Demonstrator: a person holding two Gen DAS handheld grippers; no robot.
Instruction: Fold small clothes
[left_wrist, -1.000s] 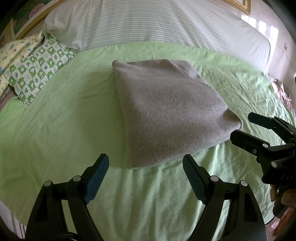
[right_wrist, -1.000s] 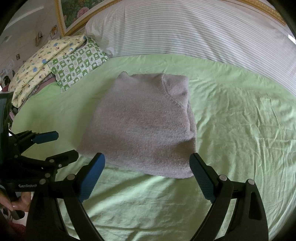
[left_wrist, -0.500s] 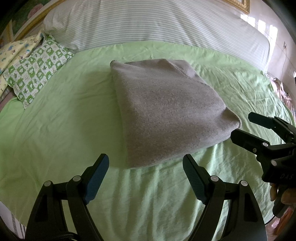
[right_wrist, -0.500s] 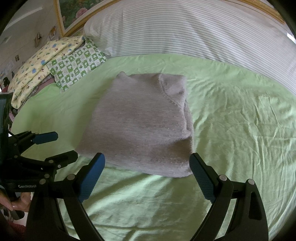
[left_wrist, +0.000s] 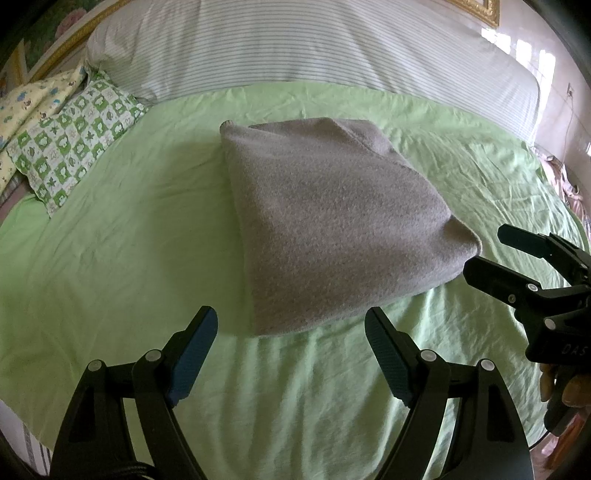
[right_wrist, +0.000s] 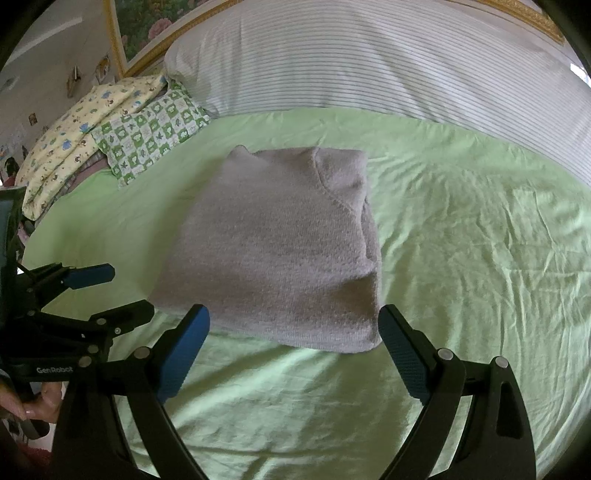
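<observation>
Left wrist view: the left gripper (left_wrist: 290, 354) hangs low over the green sheet (left_wrist: 122, 236), jaws spread wide and holding nothing.

Right wrist view: the right gripper (right_wrist: 293, 354) sits the same way, jaws wide apart and empty.

Garment: a grey knitted top (right_wrist: 280, 243), folded into a compact block, lies flat on the sheet about mid-bed; what looks like a tucked sleeve or collar seam shows near its far right corner.

Change: over the last second almost nothing has shifted. The top keeps its shape and place, and both grippers have stayed spread; the framing has only drifted slightly (no cloth was lifted or dragged).

Meaning for the task: this reads as a pause after a fold. The item looks nearly or fully folded, so either one more fold or a release-and-finish is plausible.

Garment relative to left jaws: the near hem lies just ahead of the fingertips and between their lines, apart from both pads.

Garment relative to right jaws: the near edge lies just beyond and between the fingertips; I cannot tell whether either pad touches it.

Other gripper: each shows in the opposite view, beside the top's near corner.

Background: patterned pillows (right_wrist: 147, 136) and a striped bolster (left_wrist: 295, 44) lie well beyond.
</observation>
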